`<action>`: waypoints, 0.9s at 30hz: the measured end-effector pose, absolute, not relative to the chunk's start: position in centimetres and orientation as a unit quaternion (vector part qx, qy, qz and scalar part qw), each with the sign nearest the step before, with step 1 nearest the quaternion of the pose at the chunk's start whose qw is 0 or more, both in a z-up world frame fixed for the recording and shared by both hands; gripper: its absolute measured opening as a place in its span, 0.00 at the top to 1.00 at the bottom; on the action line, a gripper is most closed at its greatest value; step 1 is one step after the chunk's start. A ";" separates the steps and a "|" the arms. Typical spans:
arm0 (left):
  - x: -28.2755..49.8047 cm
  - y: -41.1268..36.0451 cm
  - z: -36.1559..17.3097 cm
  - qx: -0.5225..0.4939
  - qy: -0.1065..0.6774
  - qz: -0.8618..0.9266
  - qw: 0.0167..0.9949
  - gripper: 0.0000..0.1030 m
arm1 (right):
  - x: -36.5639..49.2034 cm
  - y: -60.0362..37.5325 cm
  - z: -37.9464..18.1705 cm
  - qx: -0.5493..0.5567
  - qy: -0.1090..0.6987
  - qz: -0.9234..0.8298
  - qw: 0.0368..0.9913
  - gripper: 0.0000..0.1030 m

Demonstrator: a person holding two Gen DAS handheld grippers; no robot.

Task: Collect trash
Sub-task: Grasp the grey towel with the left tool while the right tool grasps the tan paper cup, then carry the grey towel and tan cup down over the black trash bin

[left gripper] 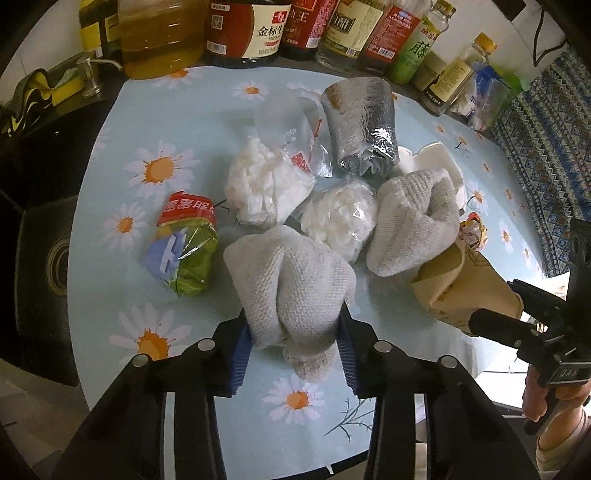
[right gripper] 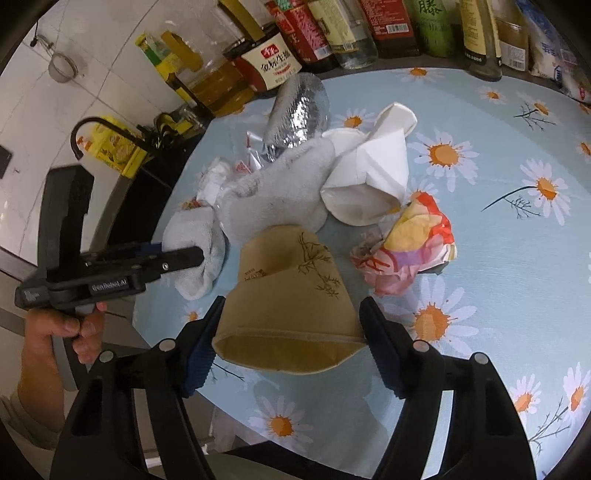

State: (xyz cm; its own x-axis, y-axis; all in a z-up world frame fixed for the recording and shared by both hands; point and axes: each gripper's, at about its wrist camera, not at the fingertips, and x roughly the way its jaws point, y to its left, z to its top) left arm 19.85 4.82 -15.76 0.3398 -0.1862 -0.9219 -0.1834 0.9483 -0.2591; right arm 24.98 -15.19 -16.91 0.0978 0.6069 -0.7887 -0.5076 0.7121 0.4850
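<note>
On the daisy-patterned desk [left gripper: 122, 184] a heap of trash lies close together: two clear bags of white crumbs [left gripper: 266, 184], a crumpled silver foil bag [left gripper: 364, 125], a red-and-green snack wrapper [left gripper: 184, 243] off to the left, a folded white paper cup [right gripper: 373, 173] and a crushed red-and-yellow wrapper [right gripper: 410, 243] just beside the brown paper cup [right gripper: 291, 295]. A row of sauce and oil bottles [left gripper: 243, 29] lines the far edge of the desk, with a dark sink [left gripper: 40, 240] at its left side. Two grey knitted cloths sit among the trash; the far cloth [left gripper: 413, 218] leans against the white cup and touches the mouth of the brown cup, crowding the space between the two tools. The left tool [left gripper: 295, 339] is clamped on the near grey cloth [left gripper: 291, 280], its blue pads pressing the bunched lower end from both sides, and it points steeply down at the desk. The right tool [right gripper: 291, 339] grips the brown paper cup across its flattened open rim, both blue pads against the sides, the cup's closed end pointing away toward the heap. In the right wrist view the person's left hand [right gripper: 66, 328] wraps the handle of the left tool, fingers curled on the trigger. In the left wrist view the right hand [left gripper: 546, 395] grips the other handle at the desk's right edge.
</note>
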 end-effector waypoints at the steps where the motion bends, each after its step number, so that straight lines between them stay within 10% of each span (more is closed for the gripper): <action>1: 19.7 4.8 -15.7 -0.163 0.573 -0.002 0.803 0.62 | 24.9 -15.1 -16.7 0.043 0.556 0.376 0.740 0.30; 27: 9.5 4.8 -11.2 -0.191 0.519 -0.008 0.833 0.67 | 16.5 -14.6 -12.0 0.024 0.522 0.380 0.763 0.30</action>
